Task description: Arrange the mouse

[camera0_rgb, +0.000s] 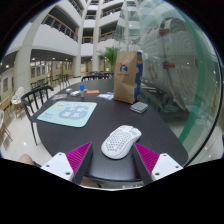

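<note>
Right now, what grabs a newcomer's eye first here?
The white mouse on the dark round table, just ahead of the open gripper and not yet between its fingers. Beyond it a brown paper bag stands upright at the table's far side, with a light blue mat lying to its left.
</note>
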{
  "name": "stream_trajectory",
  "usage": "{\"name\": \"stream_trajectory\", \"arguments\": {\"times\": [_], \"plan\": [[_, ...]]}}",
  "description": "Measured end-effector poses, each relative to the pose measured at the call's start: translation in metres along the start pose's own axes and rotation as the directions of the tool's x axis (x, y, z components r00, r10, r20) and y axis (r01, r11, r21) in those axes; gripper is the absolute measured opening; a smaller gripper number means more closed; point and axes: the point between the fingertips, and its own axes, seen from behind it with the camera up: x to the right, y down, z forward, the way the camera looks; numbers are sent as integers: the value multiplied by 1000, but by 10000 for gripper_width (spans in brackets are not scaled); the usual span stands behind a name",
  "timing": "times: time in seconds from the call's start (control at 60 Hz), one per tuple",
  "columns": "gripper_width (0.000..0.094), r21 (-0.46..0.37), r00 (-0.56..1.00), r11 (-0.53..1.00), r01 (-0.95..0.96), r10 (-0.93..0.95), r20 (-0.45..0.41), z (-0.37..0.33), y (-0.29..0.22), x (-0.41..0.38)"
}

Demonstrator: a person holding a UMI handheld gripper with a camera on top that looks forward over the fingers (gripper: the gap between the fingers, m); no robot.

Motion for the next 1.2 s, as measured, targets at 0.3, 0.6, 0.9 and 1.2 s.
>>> {"name": "stream_trajectory", "arguments": {"times": [0.3,0.6,0.9,1.2], "plan": [[607,-11,994,997,-75,74,-85,68,-26,19],[343,53,978,985,-166,172,-120,43,-75,21],[342,199,996,975,-95,93,17,55,-200,-178],[366,-91,996,992,-88,86,-24,152,-110,-226]]}}
